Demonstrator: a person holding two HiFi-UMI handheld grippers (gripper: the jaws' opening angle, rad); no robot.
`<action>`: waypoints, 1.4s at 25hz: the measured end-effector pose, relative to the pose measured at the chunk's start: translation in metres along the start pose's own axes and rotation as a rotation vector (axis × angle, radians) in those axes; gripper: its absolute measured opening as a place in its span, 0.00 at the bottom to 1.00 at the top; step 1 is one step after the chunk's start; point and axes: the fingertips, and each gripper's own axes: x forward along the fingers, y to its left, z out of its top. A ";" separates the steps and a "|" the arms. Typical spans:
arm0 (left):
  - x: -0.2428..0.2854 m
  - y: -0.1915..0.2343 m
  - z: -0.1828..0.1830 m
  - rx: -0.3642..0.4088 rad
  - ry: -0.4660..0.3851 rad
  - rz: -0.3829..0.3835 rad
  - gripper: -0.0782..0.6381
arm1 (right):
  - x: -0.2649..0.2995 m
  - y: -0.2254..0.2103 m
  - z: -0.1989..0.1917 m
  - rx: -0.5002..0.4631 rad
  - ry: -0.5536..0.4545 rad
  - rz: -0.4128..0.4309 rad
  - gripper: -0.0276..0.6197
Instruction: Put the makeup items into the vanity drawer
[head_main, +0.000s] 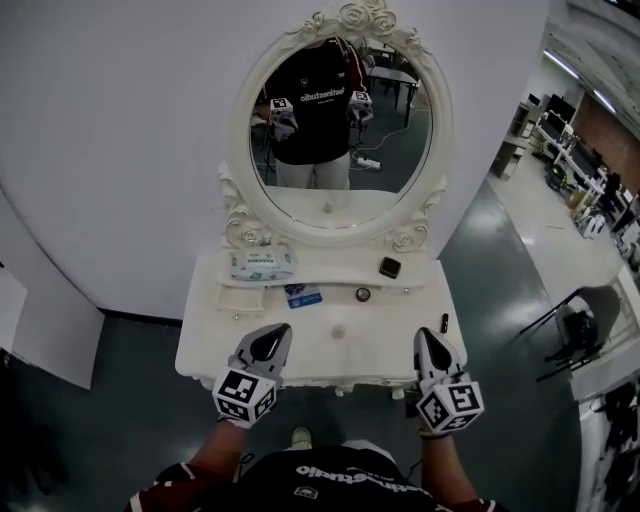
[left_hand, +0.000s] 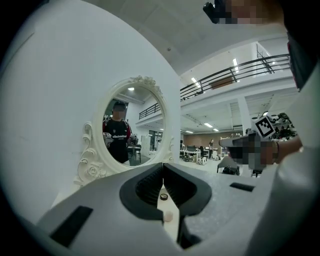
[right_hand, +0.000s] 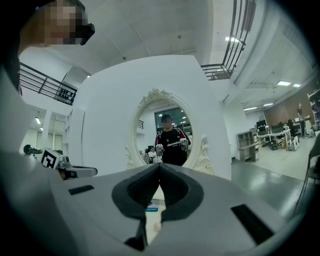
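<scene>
Dark grey-green flooring (head_main: 130, 420) is seen around a white vanity table (head_main: 205, 350), which is set against a white partition wall (head_main: 120, 150). Nearest the camera, a person's dark-shirted torso (head_main: 330, 485) is seen, with both arms held forward.

The left gripper (head_main: 274, 332) is held level over the table's front edge, left of centre. Its jaws are pressed together and nothing is held between them. The right gripper (head_main: 426, 338) is held the same way over the front edge near the right corner, its jaws likewise closed on nothing. The drawer front below the front edge is too foreshortened to be made out.

All the makeup items are found on top of the table. A small pale round piece (head_main: 338, 330) is seen at the middle of the tabletop, between the two grippers. A slim dark tube (head_main: 444, 322) is placed near the right edge. Farther back, a small dark round pot (head_main: 363, 294) is seen right of centre, a blue-and-white packet (head_main: 303, 296) just left of centre, and a shallow white tray (head_main: 243, 298) toward the back left corner. On the raised shelf along the back edge, a pack of wipes (head_main: 262, 264) is laid at the left and a black square compact (head_main: 390, 267) at the right.

Behind these, an oval mirror (head_main: 340, 150) in an ornate white frame is mounted, and the person is reflected in it with both grippers raised.
</scene>
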 end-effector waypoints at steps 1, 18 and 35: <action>0.004 -0.001 -0.003 -0.005 0.006 -0.007 0.12 | 0.001 -0.001 -0.001 0.001 0.004 -0.002 0.05; 0.072 -0.009 -0.006 -0.022 -0.001 -0.057 0.42 | 0.051 -0.032 -0.004 0.030 0.021 0.074 0.05; 0.140 -0.043 -0.116 0.133 0.250 -0.157 0.42 | 0.079 -0.045 -0.026 0.043 0.077 0.133 0.05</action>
